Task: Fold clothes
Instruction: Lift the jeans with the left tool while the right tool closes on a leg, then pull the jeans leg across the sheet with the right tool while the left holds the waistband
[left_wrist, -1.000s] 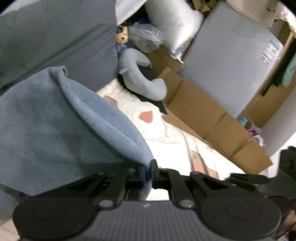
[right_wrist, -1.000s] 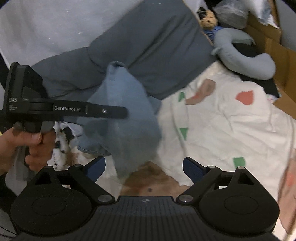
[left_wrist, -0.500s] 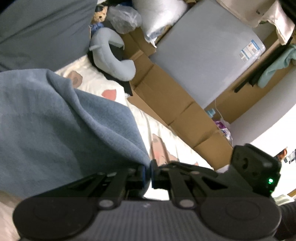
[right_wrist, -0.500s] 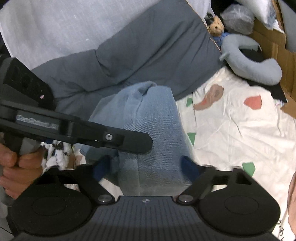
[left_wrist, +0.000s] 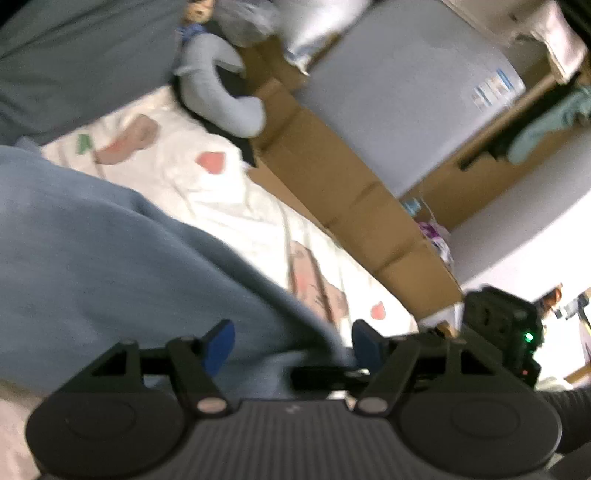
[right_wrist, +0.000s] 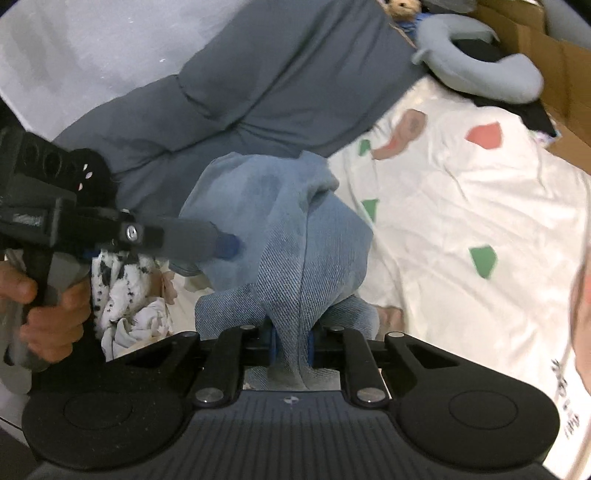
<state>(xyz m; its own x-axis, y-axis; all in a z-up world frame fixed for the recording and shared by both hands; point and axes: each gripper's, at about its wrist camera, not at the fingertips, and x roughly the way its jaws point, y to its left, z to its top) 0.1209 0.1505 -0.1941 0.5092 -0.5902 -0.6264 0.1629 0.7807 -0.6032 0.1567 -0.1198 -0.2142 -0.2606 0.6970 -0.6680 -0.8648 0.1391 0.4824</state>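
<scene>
A blue denim garment (right_wrist: 295, 236) hangs bunched over the white patterned bed sheet (right_wrist: 461, 192). My right gripper (right_wrist: 291, 345) is closing, and its blue pads pinch a fold of the denim between them. In the left wrist view my left gripper (left_wrist: 291, 347) is opening. Its blue pads (left_wrist: 219, 345) stand wide apart and the denim (left_wrist: 110, 258) lies loose between them, untouched by either pad. Seen from the right wrist, the left gripper (right_wrist: 227, 246) reaches in from the left, held by a hand (right_wrist: 51, 317), its tip against the cloth.
A dark grey duvet (right_wrist: 280, 74) covers the far side of the bed. A grey neck pillow (right_wrist: 480, 77) and cardboard boxes (left_wrist: 351, 192) line the right edge. A black-and-white spotted cloth (right_wrist: 125, 284) lies under the left gripper. A grey panel (left_wrist: 406, 99) leans behind the boxes.
My left gripper was shut on the denim edge and now stands open. My right gripper was wide open, moved in on the hanging cloth and has closed on a fold.
</scene>
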